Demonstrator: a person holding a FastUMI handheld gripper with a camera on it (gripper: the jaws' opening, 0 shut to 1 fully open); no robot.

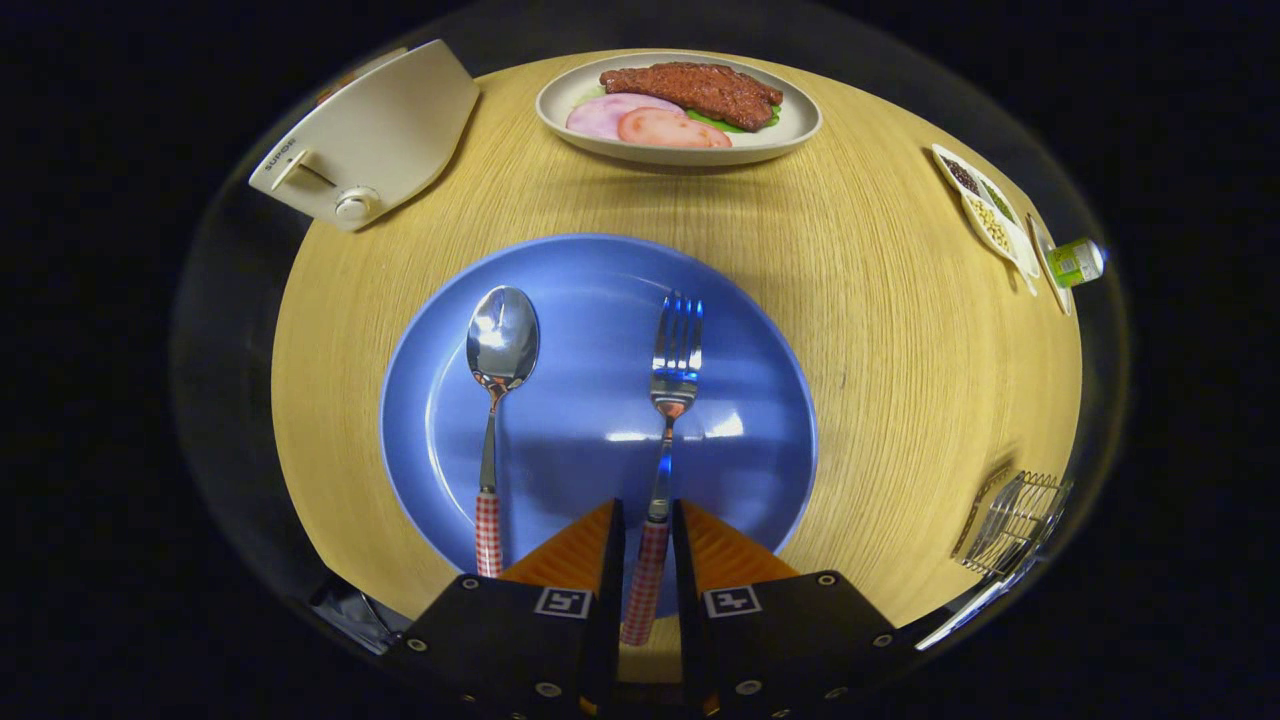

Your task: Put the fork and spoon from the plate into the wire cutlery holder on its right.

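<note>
A blue plate [600, 270] lies on the round wooden table just ahead of me. On it, a spoon [500, 345] with a red-checked handle rests to the left of my fingers. A matching fork [675, 350] lies beside it, tines pointing away. My gripper [648, 510] straddles the fork's checked handle, one finger on each side. The gap between the fingers is narrow, and a sliver of plate shows on the handle's left. The fork lies flat on the plate. The wire cutlery holder [1015, 520] stands at the table's edge, right of the plate.
A white toaster [375, 135] sits at the far left. A beige dish of sliced meat [680, 105] stands beyond the plate. A small divided dish of seeds [985, 205] and a green-labelled bottle [1078, 260] are at the far right. Bare wood separates the plate and holder.
</note>
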